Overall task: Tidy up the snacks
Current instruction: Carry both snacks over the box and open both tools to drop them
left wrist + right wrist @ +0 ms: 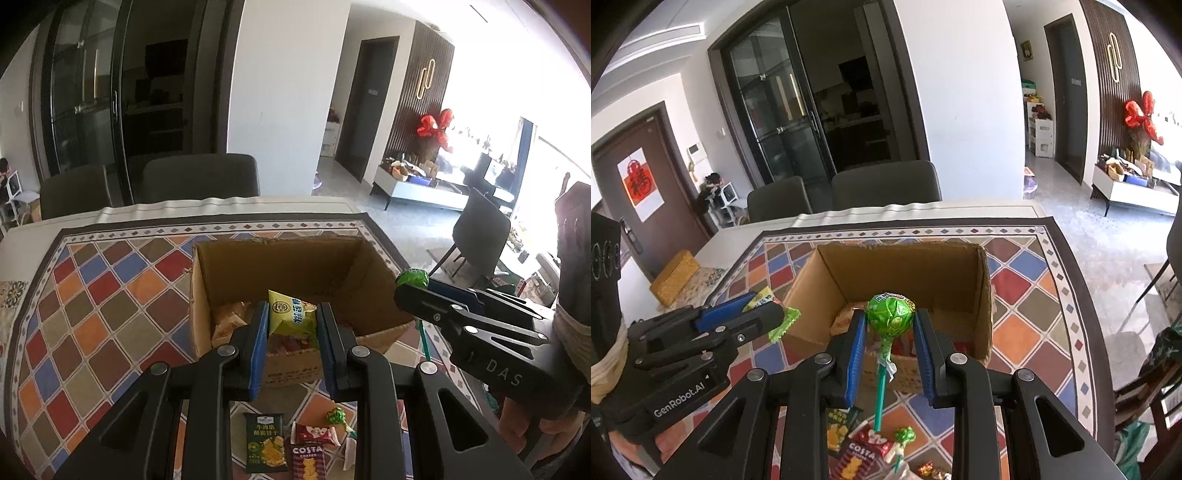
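Note:
An open cardboard box (295, 258) (905, 266) stands on the patterned tablecloth and holds a few snacks. My left gripper (291, 317) is shut on a yellow-green snack packet (291, 312) and holds it above the box's near wall; the gripper also shows in the right wrist view (764, 308). My right gripper (891, 321) is shut on a green lollipop (891, 313), stick hanging down, over the box's near edge. In the left wrist view the right gripper (412, 286) is at the box's right corner, with the lollipop (413, 277) at its tips.
Loose snacks lie on the cloth in front of the box: a dark green cracker packet (265, 446), a Costa biscuit packet (308, 459), a red candy (314, 432), a second green lollipop (336, 415). Two grey chairs (199, 177) stand behind the table. A woven yellow box (674, 280) sits at the left.

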Demonstrator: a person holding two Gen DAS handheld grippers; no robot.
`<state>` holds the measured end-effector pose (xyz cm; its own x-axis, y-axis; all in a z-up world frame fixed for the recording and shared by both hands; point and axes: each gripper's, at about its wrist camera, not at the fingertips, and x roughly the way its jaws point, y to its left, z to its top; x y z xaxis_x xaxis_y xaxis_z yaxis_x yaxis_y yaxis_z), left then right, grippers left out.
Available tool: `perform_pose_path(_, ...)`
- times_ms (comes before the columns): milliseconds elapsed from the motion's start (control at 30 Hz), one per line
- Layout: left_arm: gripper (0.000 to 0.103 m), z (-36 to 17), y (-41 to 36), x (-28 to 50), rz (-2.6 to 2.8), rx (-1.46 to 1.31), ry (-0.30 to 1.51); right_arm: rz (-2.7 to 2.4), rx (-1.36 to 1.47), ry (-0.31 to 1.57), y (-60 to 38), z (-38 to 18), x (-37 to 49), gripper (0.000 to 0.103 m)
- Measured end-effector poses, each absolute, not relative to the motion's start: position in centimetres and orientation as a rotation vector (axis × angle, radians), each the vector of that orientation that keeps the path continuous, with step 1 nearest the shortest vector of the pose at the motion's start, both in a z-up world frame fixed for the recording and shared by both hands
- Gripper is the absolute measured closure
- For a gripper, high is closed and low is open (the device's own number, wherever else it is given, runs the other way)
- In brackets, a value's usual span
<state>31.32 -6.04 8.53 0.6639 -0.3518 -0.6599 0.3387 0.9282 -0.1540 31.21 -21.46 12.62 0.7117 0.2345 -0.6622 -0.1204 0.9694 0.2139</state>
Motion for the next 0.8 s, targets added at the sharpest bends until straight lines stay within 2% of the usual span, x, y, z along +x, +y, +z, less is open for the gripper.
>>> perform_pose_path(533,0.076,6.4,-6.3,37.4,-0.357,0.002,0.828,0.186,0.167,0.836,-21.3,10.2,37.8,0.076)
perform_pose_path(700,0.066,5.8,-6.1,38.4,-0.339,-0.002,0.843,0.173,0.158,0.849,-21.2,9.4,39.1,0.075)
perform_pose_path(733,0.065,5.8,-6.0,38.5,-0.336,-0.002,0.844,0.164,0.155,0.853,-21.2,9.3,39.3,0.072)
perform_pose_path(767,0.062,5.7,-6.0,38.5,-0.332,0.000,0.843,0.157,0.157,0.857,-21.2,9.1,39.4,0.059)
perform_pose_path(800,0.060,5.7,-5.9,38.4,-0.326,0.004,0.841,0.150,0.162,0.861,-21.3,9.0,39.3,0.051)
